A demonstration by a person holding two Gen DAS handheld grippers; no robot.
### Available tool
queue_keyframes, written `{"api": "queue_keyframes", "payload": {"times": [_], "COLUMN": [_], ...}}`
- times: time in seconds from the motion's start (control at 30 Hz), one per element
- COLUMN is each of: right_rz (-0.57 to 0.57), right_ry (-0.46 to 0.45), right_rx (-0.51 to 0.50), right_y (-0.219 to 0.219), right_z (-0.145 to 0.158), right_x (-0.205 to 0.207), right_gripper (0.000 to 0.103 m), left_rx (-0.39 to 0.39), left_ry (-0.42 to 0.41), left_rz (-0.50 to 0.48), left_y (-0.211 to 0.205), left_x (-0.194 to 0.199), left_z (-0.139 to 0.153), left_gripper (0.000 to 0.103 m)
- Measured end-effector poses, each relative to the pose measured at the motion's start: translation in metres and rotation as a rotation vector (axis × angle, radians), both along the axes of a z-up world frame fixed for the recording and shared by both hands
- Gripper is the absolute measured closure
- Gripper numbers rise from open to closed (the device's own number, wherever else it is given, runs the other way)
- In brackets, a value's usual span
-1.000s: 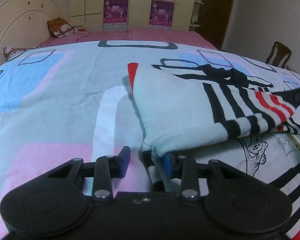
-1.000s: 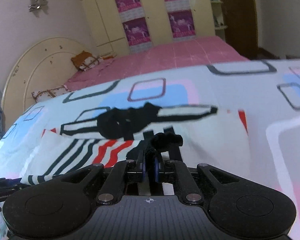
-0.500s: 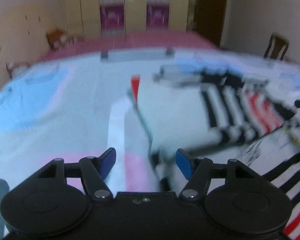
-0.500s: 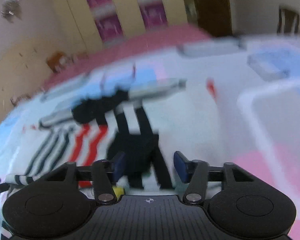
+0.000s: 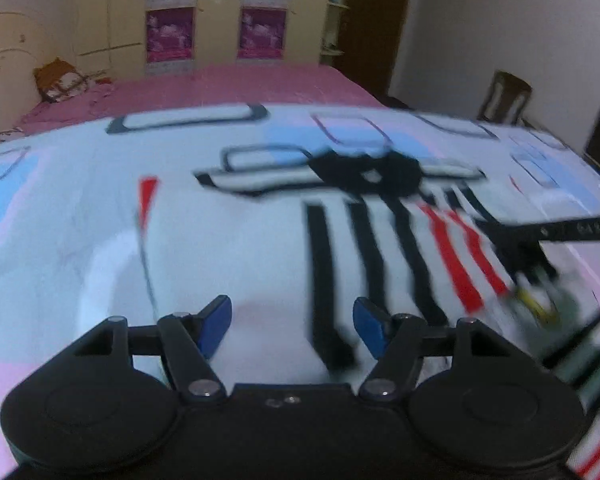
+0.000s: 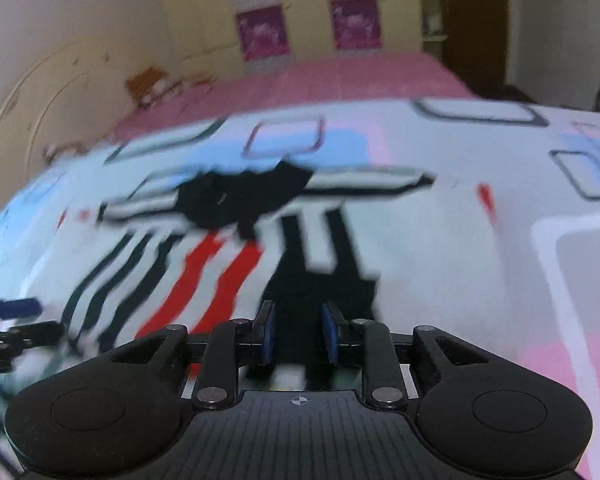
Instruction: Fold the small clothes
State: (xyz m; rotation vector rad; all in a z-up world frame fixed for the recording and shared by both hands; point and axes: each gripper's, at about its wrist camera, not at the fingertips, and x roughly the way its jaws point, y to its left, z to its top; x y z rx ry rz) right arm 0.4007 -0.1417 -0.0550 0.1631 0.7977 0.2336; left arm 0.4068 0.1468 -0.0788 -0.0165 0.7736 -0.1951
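Left gripper [image 5: 292,330] gapes wide over the striped sweater [image 5: 260,248], gripping nothing; right gripper [image 6: 298,334] closing around black cloth; no legible writing.

We are in a home bedroom: a wide bed [image 5: 80,208] fills both views, spread with a white quilt printed in pink and blue squares over a pink sheet [image 5: 236,84]. We see a cream curved headboard [image 6: 28,96], a patterned pillow [image 5: 58,80], a built-in cream wardrobe [image 5: 216,12] bearing 2 columns of purple posters, a dark door [image 5: 374,20] and a wooden chair [image 5: 506,96]
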Motion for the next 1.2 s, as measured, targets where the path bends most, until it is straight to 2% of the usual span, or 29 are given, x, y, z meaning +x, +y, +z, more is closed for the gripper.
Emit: {"api": "queue_keyframes", "payload": {"times": [0.1,0.2,0.27,0.3,0.37,0.43,0.5,0.53,0.57,0.6,0.67,0.7,0.73,0.77,0.83,0.9,0.97,1.03,1.1,1.2], "right_rz": [-0.016,-0.023,-0.047,-0.064,-0.065,-0.063,-0.077,-0.063,-0.039,-0.008,0.072,0.113,0.143,0.163,0.183,0.202,0.213,0.135,0.012,-0.01], "right_ry": [-0.018,-0.003,0.035,0.061,0.054,0.053,0.008,-0.008,-0.029,-0.05,-0.058,-0.053,-0.041,-0.021,0.007,0.01,-0.03,-0.028,0.003,0.032], "right_rx": [-0.004,-0.007,-0.05,-0.079,-0.059,-0.079,-0.054,-0.027,-0.007,-0.006,-0.001,0.007,0.0,-0.026,-0.039,-0.091,-0.189,-0.253,-0.215,-0.136], "right_y": [-0.007,-0.011,-0.017,-0.02,-0.028,-0.025,-0.019,-0.011,0.002,0.016,0.046,0.06,0.072,0.084,0.097,0.104,0.103,0.081,0.037,0.011], "right_z": [0.002,-0.003,-0.016,-0.023,-0.026,-0.021,-0.009,-0.004,0.0,0.003,0.004,0.003,0.002,-0.002,-0.011,-0.021,-0.02,-0.023,-0.027,-0.025], "right_x": [0.026,0.055,0.074,0.08,0.077,0.075,0.065,0.063,0.06,0.059,0.059,0.059,0.059,0.058,0.054,0.05,0.042,0.043,0.042,0.038], "right_gripper": [0.078,0.078,0.078,0.078,0.079,0.078,0.078,0.069,0.044,0.04,0.044,0.051,0.072,0.078,0.078,0.078,0.078,0.078,0.078,0.076], "left_rx": [-0.006,-0.029,-0.039,-0.035,-0.087,-0.073,-0.091,-0.098,-0.089,-0.08,-0.07,-0.075,-0.082,-0.081,-0.055,0.02,0.019,0.013,0.006,0.033], "left_ry": [-0.041,-0.042,0.006,0.065,0.036,0.026,-0.026,-0.04,-0.056,-0.065,-0.059,-0.051,-0.029,-0.011,0.003,0.005,-0.004,-0.007,-0.014,-0.012], "left_rz": [0.026,0.047,0.061,0.088,0.084,0.09,0.1,0.081,0.059,0.039,0.007,0.001,-0.003,-0.001,-0.003,-0.016,-0.01,0.013,0.018,0.022], "left_y": [0.015,0.03,0.043,0.05,0.059,0.058,0.047,0.04,0.026,0.012,-0.015,-0.025,-0.034,-0.041,-0.05,-0.054,-0.041,-0.017,0.0,-0.005], "left_x": [0.038,0.076,0.099,0.111,0.111,0.103,0.087,0.084,0.081,0.079,0.078,0.077,0.077,0.076,0.071,0.066,0.06,0.052,0.045,0.046], "left_z": [0.008,0.005,-0.01,-0.023,-0.026,-0.019,-0.008,-0.005,-0.002,-0.001,-0.003,-0.005,-0.009,-0.012,-0.021,-0.033,-0.033,-0.03,-0.029,-0.024], "left_gripper": [0.037,0.037,0.037,0.036,0.037,0.037,0.037,0.037,0.037,0.037,0.037,0.037,0.037,0.037,0.037,0.035,0.034,0.034,0.034,0.036]}}
